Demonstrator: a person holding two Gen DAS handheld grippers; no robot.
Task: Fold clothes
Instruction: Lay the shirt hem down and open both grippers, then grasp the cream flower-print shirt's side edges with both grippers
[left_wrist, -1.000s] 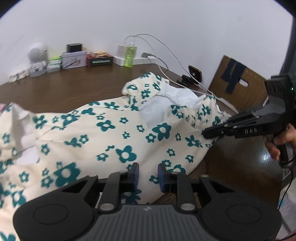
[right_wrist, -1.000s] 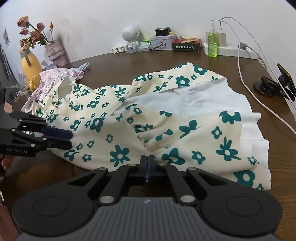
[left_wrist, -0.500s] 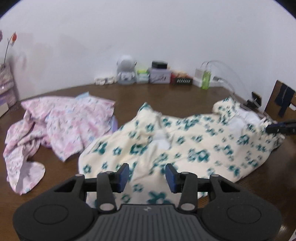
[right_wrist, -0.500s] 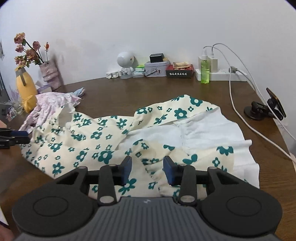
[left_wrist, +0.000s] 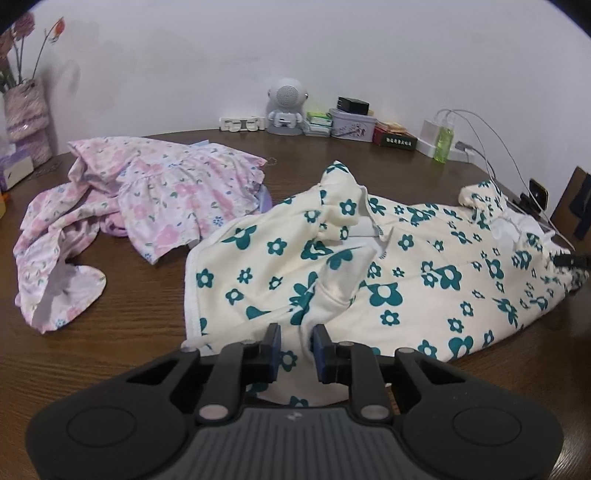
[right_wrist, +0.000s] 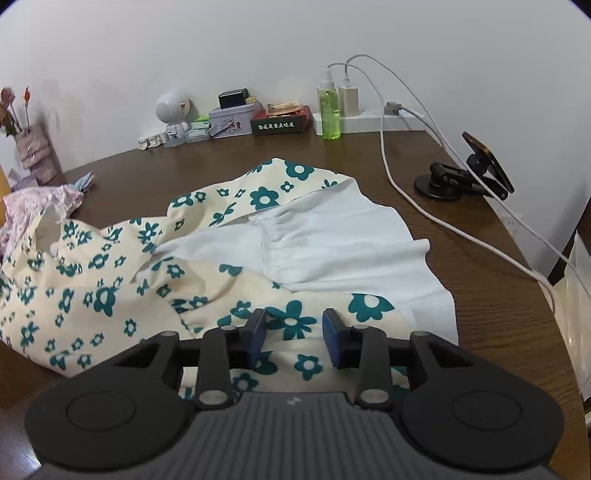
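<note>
Status: my left gripper (left_wrist: 296, 347) has its jaws parted a little, straddling a raised fold at the near edge of the cream dress with teal flowers (left_wrist: 388, 273). Pads not pinched on the cloth as far as I can see; nothing held.

My right gripper (right_wrist: 294, 339) has its jaws spread wider, hovering over the hem end of the same dress (right_wrist: 184, 280), holding nothing. Can't tell if the fingertips touch the fabric.

Dress lies crumpled across the brown wooden table (left_wrist: 129, 317), hem flipped so the white lining (right_wrist: 343, 251) shows on the right-wrist view. Pink floral garment (left_wrist: 147, 199) sits bunched just beside it, on the far left side, touching or nearly touching at one corner.

Along the wall: small white robot figure (left_wrist: 286, 105), tin box (right_wrist: 236, 120), green bottle (right_wrist: 330, 114), power strip (right_wrist: 369, 120) with white cables (right_wrist: 406, 192) running across the table. Phone holder (right_wrist: 461, 177) near the right edge.
</note>
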